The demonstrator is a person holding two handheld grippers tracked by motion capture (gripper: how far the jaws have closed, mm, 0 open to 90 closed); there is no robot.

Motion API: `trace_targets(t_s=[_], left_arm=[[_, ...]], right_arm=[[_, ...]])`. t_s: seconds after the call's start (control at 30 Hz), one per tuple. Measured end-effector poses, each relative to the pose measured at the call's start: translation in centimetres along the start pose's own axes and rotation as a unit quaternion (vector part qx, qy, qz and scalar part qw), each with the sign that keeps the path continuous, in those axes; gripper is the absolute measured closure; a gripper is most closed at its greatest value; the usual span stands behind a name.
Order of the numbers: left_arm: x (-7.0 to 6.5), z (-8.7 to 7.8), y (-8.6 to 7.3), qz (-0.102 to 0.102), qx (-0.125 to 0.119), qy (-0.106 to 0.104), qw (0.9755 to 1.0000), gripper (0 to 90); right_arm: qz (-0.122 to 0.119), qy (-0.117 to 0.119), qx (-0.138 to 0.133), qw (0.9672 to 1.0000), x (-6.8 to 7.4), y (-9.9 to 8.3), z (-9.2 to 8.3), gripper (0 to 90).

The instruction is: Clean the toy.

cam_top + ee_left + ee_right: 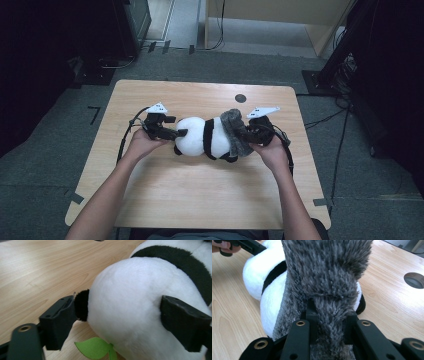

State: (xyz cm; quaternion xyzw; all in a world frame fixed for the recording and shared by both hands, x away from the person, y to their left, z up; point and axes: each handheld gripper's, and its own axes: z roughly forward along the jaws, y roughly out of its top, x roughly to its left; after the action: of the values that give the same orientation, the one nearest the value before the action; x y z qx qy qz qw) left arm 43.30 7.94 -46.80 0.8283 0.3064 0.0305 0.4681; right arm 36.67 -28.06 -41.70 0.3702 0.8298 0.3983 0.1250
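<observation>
Evidently dressing: the right gripper clamps the grey fuzzy garment while the left gripper, jaws apart, straddles the panda's head.

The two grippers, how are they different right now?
The left gripper has its jaws spread wide around the panda's white head; the right gripper is pinched shut on the grey furry cloth. The left touches white plush, the right grey fur. Both are black and hand-held.
</observation>
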Motion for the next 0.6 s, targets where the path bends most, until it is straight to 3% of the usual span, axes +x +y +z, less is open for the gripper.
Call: trace_targets(t_s=[0.13,0.27,0.4,0.6], left_arm=[[-0.3,0.2,-0.4,0.038,-0.011,-0.023,0.999,12.9],[-0.7,0.3,-0.6,0.05,0.0,-0.049,0.9975,13.2],[-1.1,0.6,-0.9,0.078,0.001,-0.069,0.9945,12.9],[-1.2,1.0,-1.1,0.076,0.005,-0.095,0.9926,12.9]], right_arm=[[-0.01,-0.003,-0.005,0.9999,-0.1,0.0,0.3,74.7],[-0.023,-0.013,-0.018,0.9995,-0.3,-0.1,0.6,74.4],[-0.027,-0.022,-0.033,0.9988,-0.4,0.0,1.0,74.5],[-0.028,-0.042,-0.047,0.9976,-0.3,0.0,1.5,74.8]])
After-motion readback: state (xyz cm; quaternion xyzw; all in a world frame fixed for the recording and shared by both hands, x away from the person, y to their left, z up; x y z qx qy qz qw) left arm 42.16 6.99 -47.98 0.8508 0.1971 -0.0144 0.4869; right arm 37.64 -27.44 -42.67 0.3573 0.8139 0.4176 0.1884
